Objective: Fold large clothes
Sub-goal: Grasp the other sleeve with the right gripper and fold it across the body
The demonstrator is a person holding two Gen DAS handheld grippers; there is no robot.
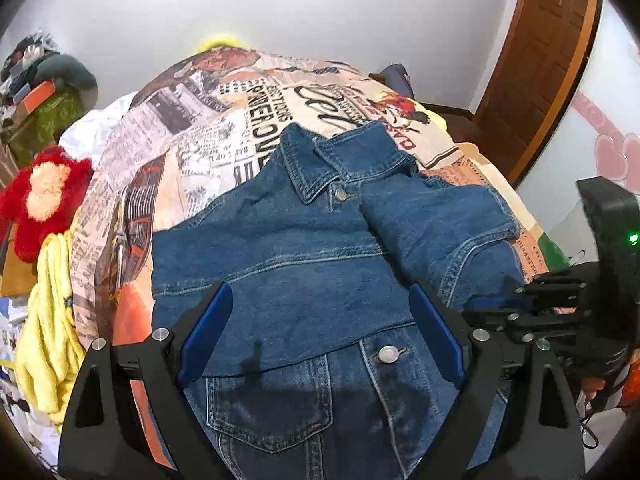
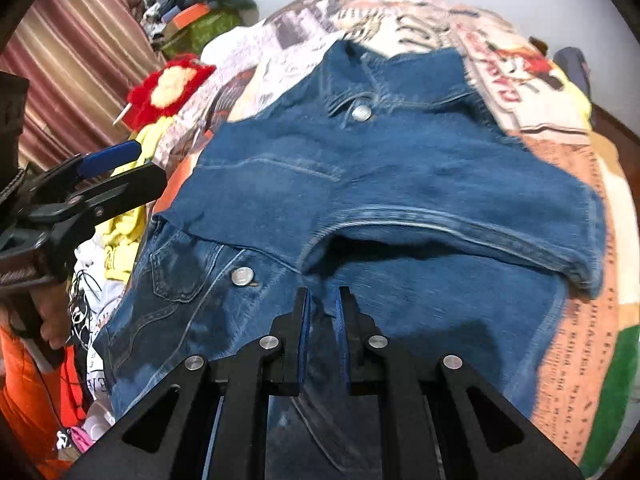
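Observation:
A blue denim jacket (image 1: 304, 248) lies front up on the bed with both sleeves folded across its chest; it also fills the right wrist view (image 2: 392, 184). My left gripper (image 1: 320, 304) is open and empty, just above the jacket's lower front. My right gripper (image 2: 323, 300) is shut on a fold of the jacket's denim below the folded right sleeve (image 2: 500, 216). The right gripper also shows at the right edge of the left wrist view (image 1: 492, 306). The left gripper shows open at the left of the right wrist view (image 2: 132, 164).
The bed has a newspaper-print cover (image 1: 208, 128). A red and cream plush (image 1: 44, 196), yellow cloth (image 1: 48, 344) and piled clothes (image 2: 96, 304) lie along the bed's left side. A wooden door (image 1: 540, 72) stands at the back right, a striped curtain (image 2: 80, 64) at the left.

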